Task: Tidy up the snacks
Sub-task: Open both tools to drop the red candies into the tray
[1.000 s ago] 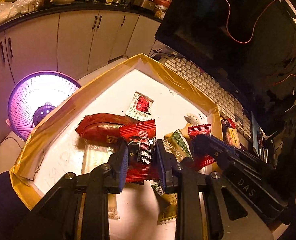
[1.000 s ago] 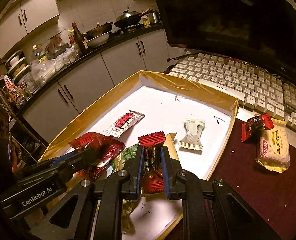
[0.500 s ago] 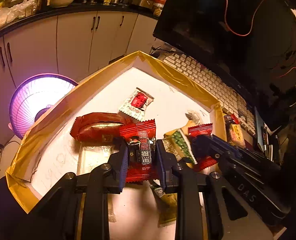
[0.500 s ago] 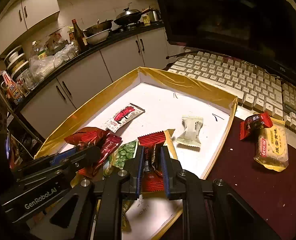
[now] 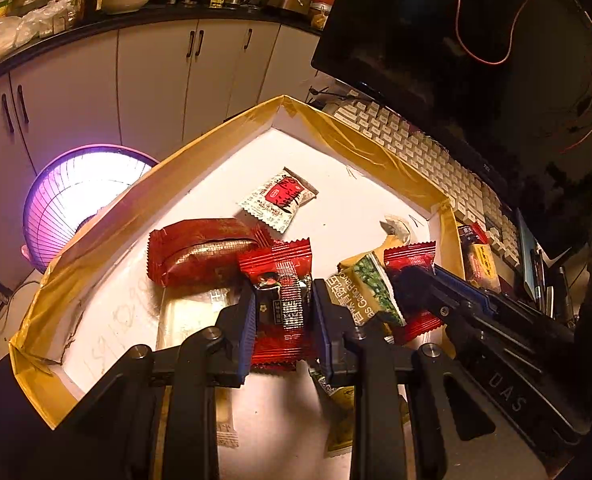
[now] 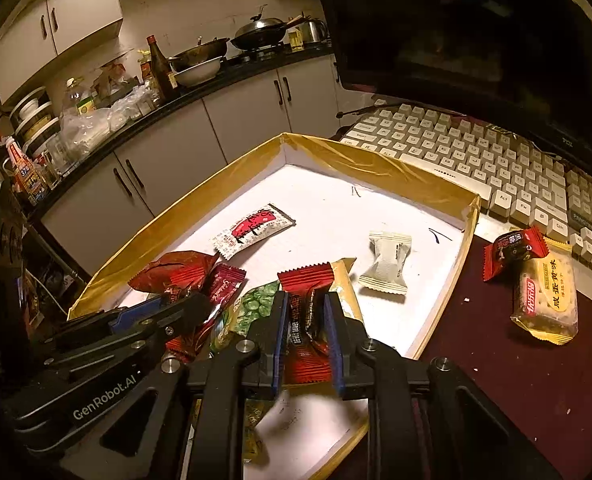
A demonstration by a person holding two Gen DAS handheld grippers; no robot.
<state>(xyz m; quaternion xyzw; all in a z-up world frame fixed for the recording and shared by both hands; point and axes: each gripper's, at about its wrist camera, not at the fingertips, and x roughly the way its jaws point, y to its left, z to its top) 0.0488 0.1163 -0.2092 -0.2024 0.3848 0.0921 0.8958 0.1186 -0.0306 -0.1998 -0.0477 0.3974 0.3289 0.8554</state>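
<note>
A shallow white tray (image 6: 380, 168) with tape-covered yellow walls holds most of the snacks. Near its middle lies a white packet with a red label (image 6: 252, 229), and to that packet's right a pale wrapped candy (image 6: 386, 261) lies alone. Closer to the cameras than the white packet, a large dark red packet (image 5: 200, 250), a green pea packet (image 5: 370, 294) and a clear wrapper (image 5: 184, 314) crowd together. The left gripper (image 5: 282, 312) is clamped on a red snack bar (image 5: 282, 280) above this pile. The right gripper (image 6: 304, 316) holds a second red bar (image 6: 306, 292), its jaws having just eased apart slightly while the bar remains between the blue pads. The two grippers sit just beside each other.

The far half of the tray, beyond the white packet, is bare floor up to the corner. Outside the tray's right wall, on the dark red table (image 6: 496, 380), a small red candy (image 6: 514, 245) touches a yellow cracker packet (image 6: 548, 298). A keyboard (image 6: 476, 160) lies just past the tray's far right wall.
</note>
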